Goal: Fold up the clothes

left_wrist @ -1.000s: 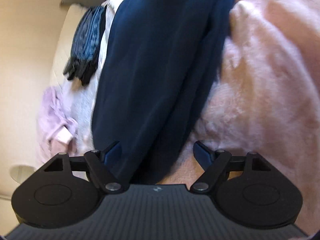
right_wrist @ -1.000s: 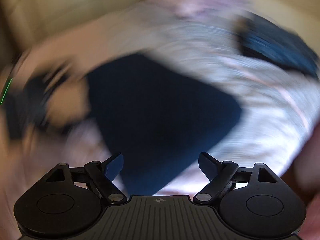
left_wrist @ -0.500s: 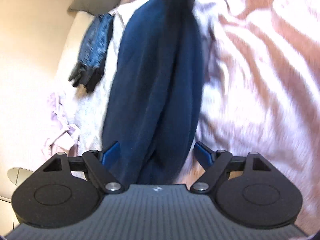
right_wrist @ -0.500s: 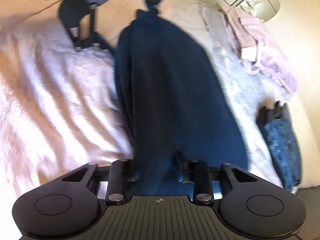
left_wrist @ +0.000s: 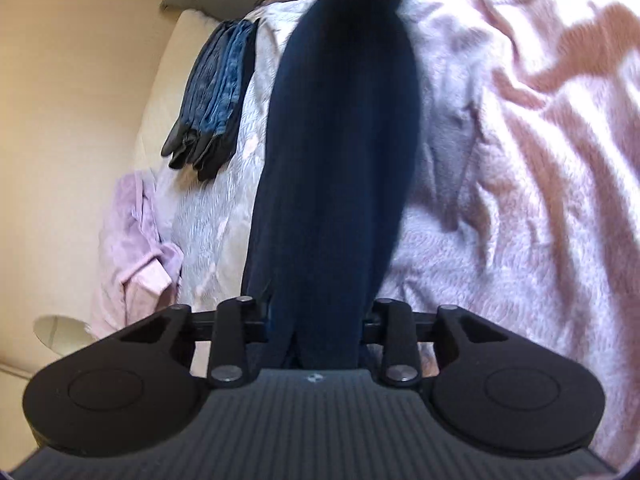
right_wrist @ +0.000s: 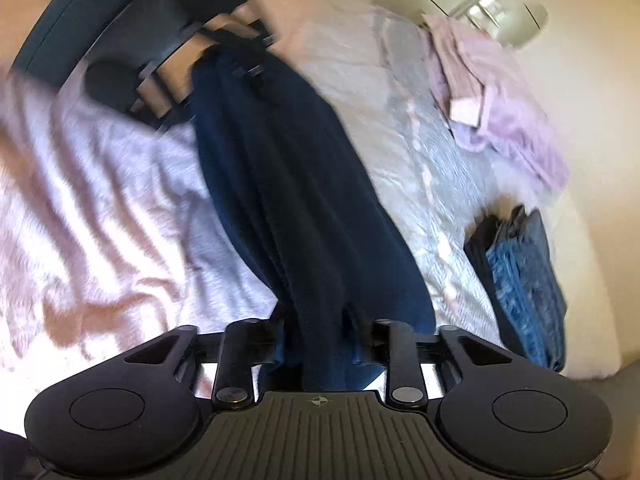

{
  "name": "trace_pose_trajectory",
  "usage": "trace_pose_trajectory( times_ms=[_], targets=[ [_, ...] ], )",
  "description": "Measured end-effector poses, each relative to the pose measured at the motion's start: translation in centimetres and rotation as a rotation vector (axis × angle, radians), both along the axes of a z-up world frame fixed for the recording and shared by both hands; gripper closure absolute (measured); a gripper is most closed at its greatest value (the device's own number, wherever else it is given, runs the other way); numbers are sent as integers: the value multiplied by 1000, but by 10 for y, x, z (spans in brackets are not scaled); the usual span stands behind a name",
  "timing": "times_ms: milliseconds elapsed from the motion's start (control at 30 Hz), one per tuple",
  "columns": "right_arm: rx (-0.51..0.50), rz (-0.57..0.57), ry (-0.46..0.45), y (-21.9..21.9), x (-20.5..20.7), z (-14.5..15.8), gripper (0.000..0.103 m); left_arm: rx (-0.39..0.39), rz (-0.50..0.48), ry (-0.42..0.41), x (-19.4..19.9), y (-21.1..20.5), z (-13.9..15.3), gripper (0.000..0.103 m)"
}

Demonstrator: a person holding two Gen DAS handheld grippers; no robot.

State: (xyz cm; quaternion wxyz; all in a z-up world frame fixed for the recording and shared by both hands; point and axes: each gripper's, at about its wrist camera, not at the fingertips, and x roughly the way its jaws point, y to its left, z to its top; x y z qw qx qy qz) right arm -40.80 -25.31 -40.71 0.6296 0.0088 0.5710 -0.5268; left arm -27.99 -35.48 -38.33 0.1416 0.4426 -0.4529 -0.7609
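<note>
The left tool is clenched on one end of the navy garment, the cloth bunched between its closed fingers. The right tool is likewise clamped on the other end of the garment. Between the two, the garment is stretched out as a long, narrow, doubled band above the bed, hanging clear of the pink blanket (its underside cannot be seen, so any touch there is unclear). In the right wrist view the left tool appears at the far end of the band, blurred. At the top of the left wrist view the cloth runs up to dark shapes, too cut off to make out.

No containers are in sight. On the grey quilt beside the band lie folded jeans, and farther along a pale lilac garment, crumpled at the bed's edge. The right wrist view shows the same jeans and the lilac garment, well apart from each other.

A second ago both tools were spread wide and the garment lay broad on the bed. Half a second ago the right one had gripped while the left was open around the cloth; now the left has shut too.
</note>
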Motion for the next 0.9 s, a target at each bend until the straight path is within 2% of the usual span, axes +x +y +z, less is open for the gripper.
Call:
trace_pose_trajectory(
  times_ms=[33,67,200,233,267,367,500,633,767,900],
  targets=[
    [6,12,21,-1,4,-9,29,9,6,2,1,-1,2,76],
    [12,24,43,-1,8,-19,25,18,12,5,3,-2,4,76],
    [37,71,128,-3,23,-56,25,43,19,19,6,1,14,76],
    [43,83,149,-4,26,-65,34,49,30,31,10,2,16,76],
    [47,93,150,-5,26,-65,59,49,47,38,13,3,22,76],
    [20,121,122,-8,14,-45,75,53,101,56,21,4,39,77],
    [-7,231,103,2,-6,-43,76,20,194,63,43,29,70,77],
    [-33,341,83,11,-26,-41,77,9,352,45,51,73,95,78],
    [-60,452,63,20,-47,-38,76,112,480,9,31,129,75,79],
    [-86,562,43,29,-67,-36,76,114,528,-3,-2,170,37,79]
  ],
)
